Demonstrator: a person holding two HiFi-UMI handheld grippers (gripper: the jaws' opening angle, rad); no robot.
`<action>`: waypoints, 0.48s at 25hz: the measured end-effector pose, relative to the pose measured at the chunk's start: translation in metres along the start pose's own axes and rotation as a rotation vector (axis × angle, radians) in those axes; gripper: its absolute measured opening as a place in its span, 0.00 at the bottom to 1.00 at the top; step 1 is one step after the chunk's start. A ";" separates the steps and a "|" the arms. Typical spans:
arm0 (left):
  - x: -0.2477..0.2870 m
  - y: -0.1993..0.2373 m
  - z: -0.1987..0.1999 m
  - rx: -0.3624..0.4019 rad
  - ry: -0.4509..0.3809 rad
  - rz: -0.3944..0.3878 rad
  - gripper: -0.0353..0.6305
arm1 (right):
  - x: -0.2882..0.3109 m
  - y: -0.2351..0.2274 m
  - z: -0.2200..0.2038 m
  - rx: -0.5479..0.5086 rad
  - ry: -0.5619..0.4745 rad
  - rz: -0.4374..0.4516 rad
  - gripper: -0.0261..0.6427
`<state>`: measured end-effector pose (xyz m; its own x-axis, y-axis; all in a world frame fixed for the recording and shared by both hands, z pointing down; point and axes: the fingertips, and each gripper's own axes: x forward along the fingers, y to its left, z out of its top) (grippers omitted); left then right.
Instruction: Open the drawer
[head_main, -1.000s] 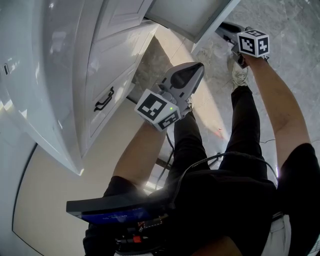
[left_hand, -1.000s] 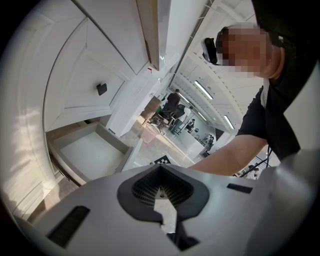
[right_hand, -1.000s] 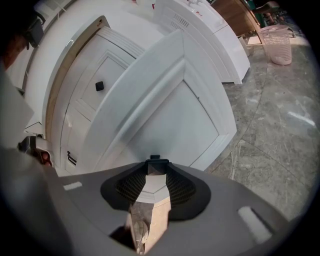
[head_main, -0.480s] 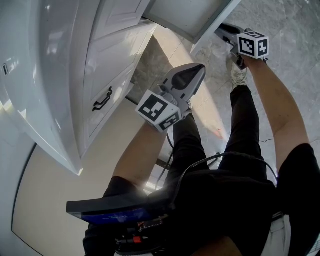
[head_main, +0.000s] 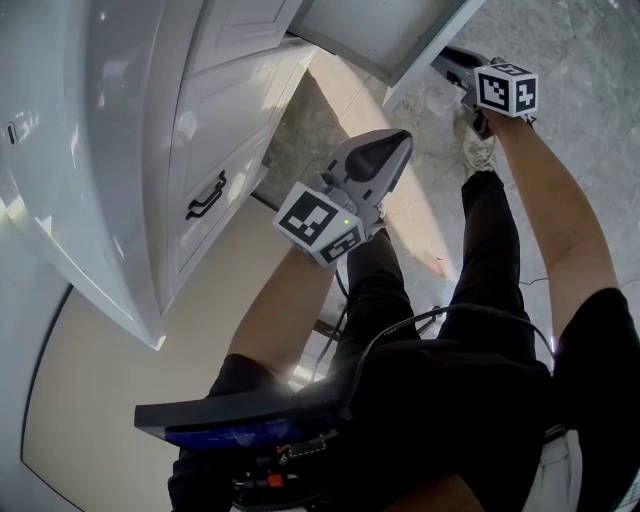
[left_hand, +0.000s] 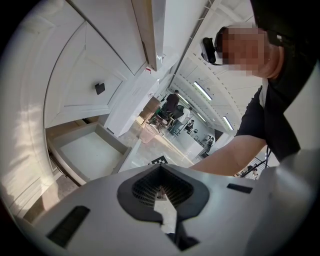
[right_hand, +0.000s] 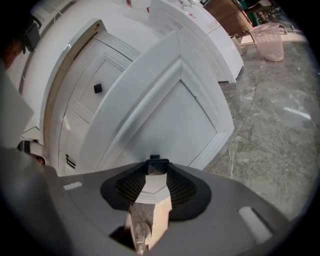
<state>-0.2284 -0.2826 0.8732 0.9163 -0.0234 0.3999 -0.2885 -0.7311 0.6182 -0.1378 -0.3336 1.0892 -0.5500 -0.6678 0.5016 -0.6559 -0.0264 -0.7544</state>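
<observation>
Drawer (head_main: 372, 30) is out! White, shallow, boxy, pulled well clear of the white cabinet (head_main: 235, 100), its pale inside open to view. Panelled front faces the floor side, small black knob (right_hand: 155, 159) at its middle.

The cabinet (head_main: 120, 150) is showing glossy white all over, with the drawer handle (head_main: 207, 196) standing out in black. The floor (head_main: 590, 150) is running grey marble with pale veins, and a plain beige strip (head_main: 110, 400) is lying alongside. The left gripper (head_main: 398, 138) is wearing a matt light grey shell with a small green light (head_main: 345, 221) glowing on it, while the right gripper (head_main: 448, 60) is looking darker grey. The left cube (head_main: 320, 223) and the right cube (head_main: 507, 87) are carrying black-and-white square markers. The person's clothes (head_main: 470, 400) are looking black, and a latticed basket (right_hand: 270, 42) is showing pinkish white
</observation>
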 end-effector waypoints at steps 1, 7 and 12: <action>-0.001 -0.002 0.001 0.002 -0.003 -0.001 0.04 | 0.000 -0.001 0.000 -0.005 0.007 -0.016 0.23; -0.015 -0.013 0.014 0.020 -0.025 -0.018 0.04 | -0.008 -0.005 0.002 -0.031 0.028 -0.140 0.26; -0.039 -0.027 0.047 0.041 -0.070 -0.011 0.04 | -0.035 0.008 0.005 -0.065 0.063 -0.191 0.26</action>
<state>-0.2432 -0.2942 0.8092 0.9369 -0.0624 0.3440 -0.2685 -0.7588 0.5935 -0.1205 -0.3141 1.0633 -0.4422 -0.6076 0.6597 -0.7823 -0.0984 -0.6150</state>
